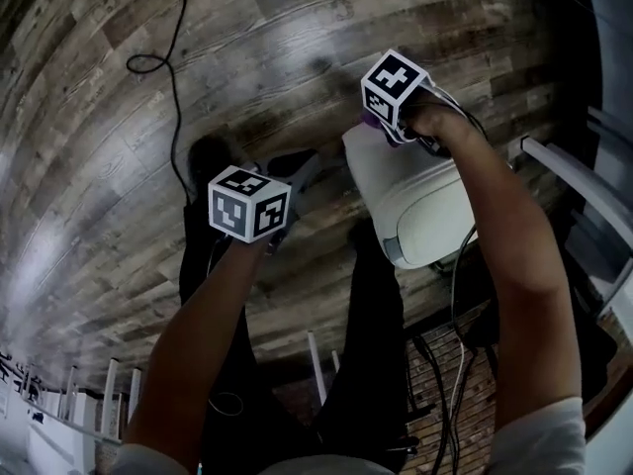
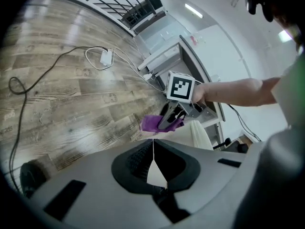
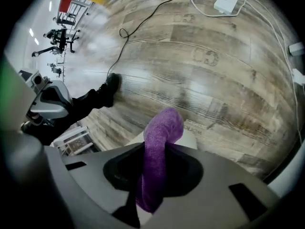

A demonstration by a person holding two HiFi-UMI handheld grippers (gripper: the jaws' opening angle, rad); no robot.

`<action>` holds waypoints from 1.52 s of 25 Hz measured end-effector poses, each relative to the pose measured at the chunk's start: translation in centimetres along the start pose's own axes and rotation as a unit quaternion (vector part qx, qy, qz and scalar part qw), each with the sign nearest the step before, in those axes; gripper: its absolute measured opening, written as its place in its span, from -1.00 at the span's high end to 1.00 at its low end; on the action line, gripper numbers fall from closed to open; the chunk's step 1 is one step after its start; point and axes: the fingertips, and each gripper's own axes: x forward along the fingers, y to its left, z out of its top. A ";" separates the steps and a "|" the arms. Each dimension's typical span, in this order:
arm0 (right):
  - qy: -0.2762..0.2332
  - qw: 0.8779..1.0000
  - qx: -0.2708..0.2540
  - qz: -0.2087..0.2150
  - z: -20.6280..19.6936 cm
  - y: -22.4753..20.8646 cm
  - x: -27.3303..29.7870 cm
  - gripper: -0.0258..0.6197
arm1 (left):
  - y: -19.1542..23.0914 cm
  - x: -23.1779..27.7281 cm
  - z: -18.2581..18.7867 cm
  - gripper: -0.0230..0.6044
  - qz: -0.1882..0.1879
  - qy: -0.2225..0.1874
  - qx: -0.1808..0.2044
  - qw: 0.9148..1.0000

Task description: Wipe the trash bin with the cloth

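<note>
Left gripper (image 2: 153,146) jaws pressed together, empty, held beside the white trash bin (image 1: 425,206). Right gripper (image 3: 155,152) pinches the purple cloth (image 3: 164,125) against the bin's far end. Wood floor (image 1: 109,176) beyond, black cable (image 1: 174,62).

Weathered grey-brown wood-plank floor (image 1: 99,117), crossed at far left by a thin black cable (image 1: 174,77). White walls (image 2: 224,46) and a bright ceiling strip light (image 2: 193,11) close the room at right.

Purple cloth (image 3: 159,142), bunched, touching edge of white trash bin (image 1: 420,211).
</note>
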 end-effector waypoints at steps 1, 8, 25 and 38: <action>0.002 1.000 -0.006 -0.020 -0.1 -1.9 -0.4 0.64 | 0.4 0.9 0.5 0.91 0.003 -0.007 -0.006 1.000; 0.064 0.993 -0.020 -0.095 -4.2 -11.1 0.2 0.64 | -0.4 6.8 -0.2 0.91 -0.006 0.016 -0.008 1.000; 0.148 0.984 0.003 -0.097 -8.4 -16.2 6.4 0.64 | 0.1 11.3 -1.4 0.91 -0.024 0.054 0.007 0.998; 0.102 0.993 0.043 -0.049 -5.2 -10.4 7.2 0.64 | -0.2 10.6 -2.1 0.91 -0.032 0.055 0.000 0.998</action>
